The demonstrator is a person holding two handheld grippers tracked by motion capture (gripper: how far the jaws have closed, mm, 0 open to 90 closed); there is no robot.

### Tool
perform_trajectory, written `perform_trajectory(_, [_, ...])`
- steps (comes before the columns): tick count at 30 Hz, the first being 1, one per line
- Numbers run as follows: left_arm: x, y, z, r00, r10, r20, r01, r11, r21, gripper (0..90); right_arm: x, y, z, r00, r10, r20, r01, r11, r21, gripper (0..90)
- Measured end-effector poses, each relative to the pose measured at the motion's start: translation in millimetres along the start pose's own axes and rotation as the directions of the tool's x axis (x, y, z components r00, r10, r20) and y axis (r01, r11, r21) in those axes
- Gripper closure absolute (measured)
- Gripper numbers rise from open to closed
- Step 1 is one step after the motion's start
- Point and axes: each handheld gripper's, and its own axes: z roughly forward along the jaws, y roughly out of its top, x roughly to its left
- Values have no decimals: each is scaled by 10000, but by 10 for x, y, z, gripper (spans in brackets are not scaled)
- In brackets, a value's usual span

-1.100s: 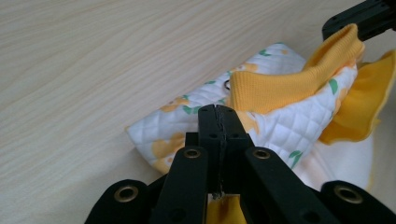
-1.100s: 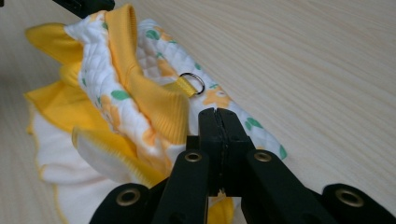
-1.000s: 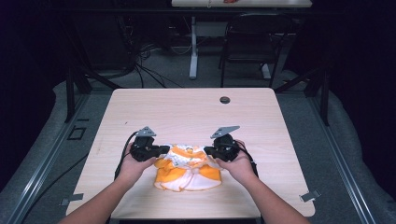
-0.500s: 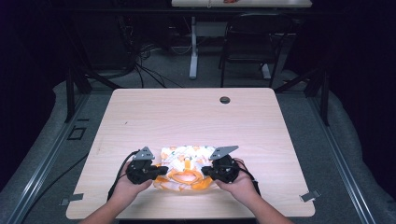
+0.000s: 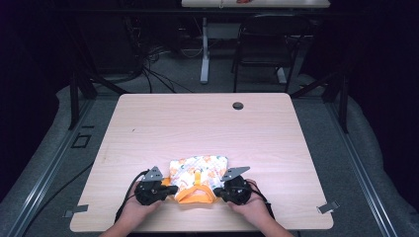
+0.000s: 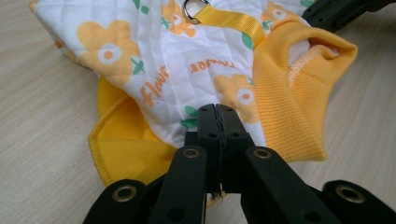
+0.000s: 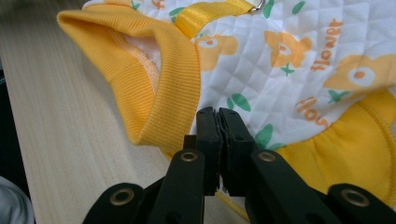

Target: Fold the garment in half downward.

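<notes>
A small quilted garment [image 5: 198,172], white with orange flowers and yellow ribbed trim, lies flat near the table's front edge. My left gripper [image 5: 167,190] is shut on its left edge; in the left gripper view the jaws [image 6: 217,113] meet, with a sliver of yellow cloth [image 6: 187,51] pinched low between them. My right gripper [image 5: 218,190] holds the right edge beside the ribbed collar. Its jaws [image 7: 218,115] have just been closing a little further and press together on the cloth [image 7: 289,65]. A yellow strap with a metal ring [image 6: 194,8] runs down the garment's back.
The light wooden table [image 5: 197,123] has a round cable hole [image 5: 238,105] near its far edge. A dark chair [image 5: 262,44] and floor cables [image 5: 153,64] lie beyond the table. Metal rails run along both sides of the floor.
Both hands have come toward the front edge and down, bringing the garment with them. It now lies spread on the table closer to the person.
</notes>
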Motion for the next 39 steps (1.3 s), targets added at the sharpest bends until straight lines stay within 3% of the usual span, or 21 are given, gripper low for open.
perform_trajectory(11, [54, 53, 61, 9996, -178, -209, 178, 9998, -7, 898, -35, 29, 22, 9999, 87, 147, -88, 10000, 32, 882])
perform_trajectory(16, [167, 131, 119, 9989, -369, -304, 367, 9993, -69, 898, -147, 77, 56, 9983, 549, 204, -546, 9984, -131, 885])
perform_trajectory(27, [342, 279, 235, 9950, -698, -713, 686, 9975, -189, 900, -327, 213, 134, 9959, 711, 557, -703, 9974, -157, 896])
perform_trajectory(30, [416, 316, 280, 9928, -925, -766, 900, 9953, -361, 900, -395, 275, 163, 9929, 762, 915, -754, 9971, -121, 896])
perform_trajectory(35, [460, 372, 305, 9913, -894, -963, 874, 9959, -250, 900, -462, 322, 195, 9905, 992, 949, -978, 9950, -192, 897])
perform_trajectory(39, [495, 398, 333, 9887, -1089, -1031, 1055, 9937, -373, 900, -515, 372, 218, 9879, 1073, 1123, -1063, 9942, -156, 896])
